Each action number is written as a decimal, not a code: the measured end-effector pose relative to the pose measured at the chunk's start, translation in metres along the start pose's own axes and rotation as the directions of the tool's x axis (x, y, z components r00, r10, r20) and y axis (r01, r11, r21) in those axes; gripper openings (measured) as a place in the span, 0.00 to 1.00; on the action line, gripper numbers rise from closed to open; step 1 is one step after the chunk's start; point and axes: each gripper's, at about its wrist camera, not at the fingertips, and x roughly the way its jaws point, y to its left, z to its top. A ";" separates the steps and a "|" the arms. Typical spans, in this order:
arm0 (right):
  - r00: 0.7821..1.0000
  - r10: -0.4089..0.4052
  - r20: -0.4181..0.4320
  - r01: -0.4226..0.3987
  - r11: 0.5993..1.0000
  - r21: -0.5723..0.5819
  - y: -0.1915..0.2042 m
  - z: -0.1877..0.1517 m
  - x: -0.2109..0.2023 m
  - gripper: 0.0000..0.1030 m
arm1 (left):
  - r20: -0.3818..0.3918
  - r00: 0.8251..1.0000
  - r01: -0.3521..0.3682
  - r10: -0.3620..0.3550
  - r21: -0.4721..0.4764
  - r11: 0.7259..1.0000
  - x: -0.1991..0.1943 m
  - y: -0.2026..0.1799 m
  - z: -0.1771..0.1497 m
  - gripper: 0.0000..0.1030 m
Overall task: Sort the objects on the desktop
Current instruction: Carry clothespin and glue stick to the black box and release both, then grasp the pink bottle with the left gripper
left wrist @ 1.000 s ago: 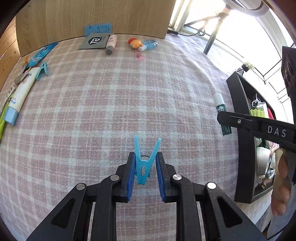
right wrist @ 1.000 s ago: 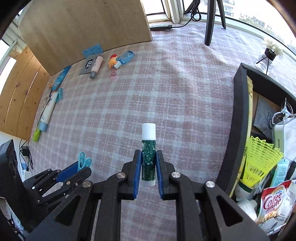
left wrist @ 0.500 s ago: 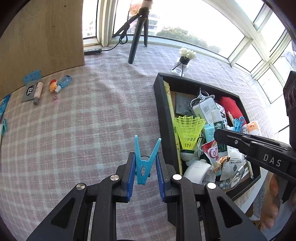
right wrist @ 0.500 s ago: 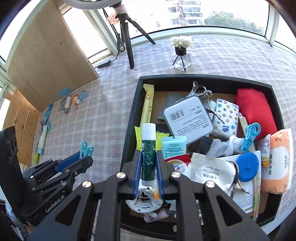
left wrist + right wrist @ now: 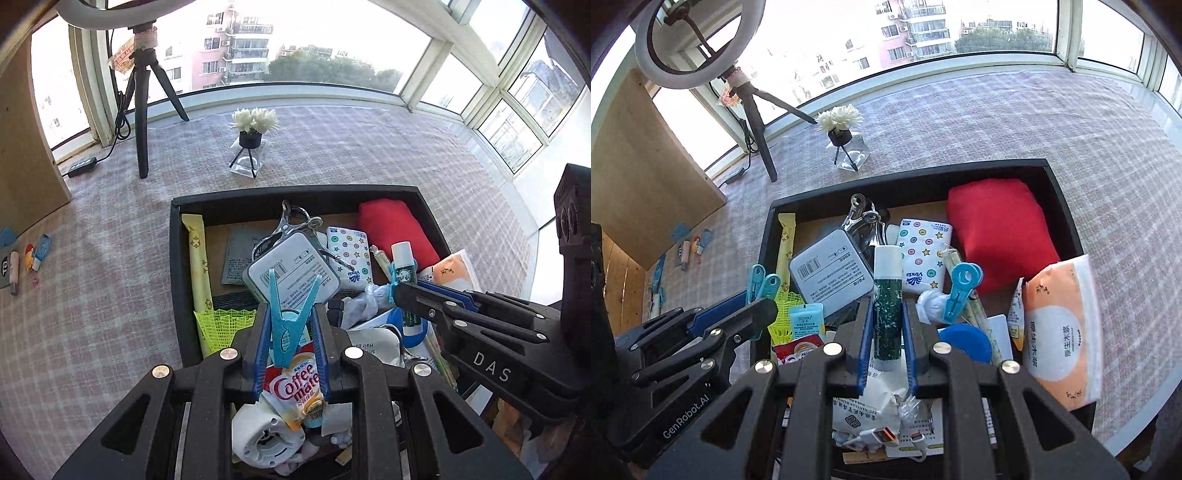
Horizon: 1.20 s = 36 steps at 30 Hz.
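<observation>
From the left wrist, the left gripper (image 5: pixel 290 334) pinches a blue clothespin (image 5: pixel 289 318) and hangs above the near end of the black tray (image 5: pixel 176 280), which is already crowded: a grey tin, a tissue pack, a red cloth, a yellow shuttlecock. Left of the tray, a few small items (image 5: pixel 26 258) lie on the checked cloth by the wooden board, so I judge the sorting well on but unfinished. A second ago this view showed open cloth and the tray only at its right edge.

From the right wrist, the right gripper (image 5: pixel 888 334) clamps a green glue stick (image 5: pixel 887 301) upright over the tray's middle, not yet released. A second earlier it held the stick over bare cloth, left of the tray.
</observation>
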 end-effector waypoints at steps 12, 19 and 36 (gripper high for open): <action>0.998 -0.048 0.050 0.045 0.998 0.054 -0.024 0.015 -0.010 0.25 | 0.009 0.999 -0.033 0.033 0.086 0.996 0.011 -0.033 0.017 0.22; 0.992 -0.084 0.098 0.080 0.996 0.042 -0.020 0.018 -0.022 0.49 | 0.065 0.995 -0.084 0.078 0.084 0.993 0.002 -0.028 0.019 0.61; 0.998 0.038 0.050 -0.030 0.987 -0.155 0.086 0.037 -0.008 0.49 | 0.060 0.991 -0.118 0.122 -0.064 0.991 -0.024 0.071 0.010 0.57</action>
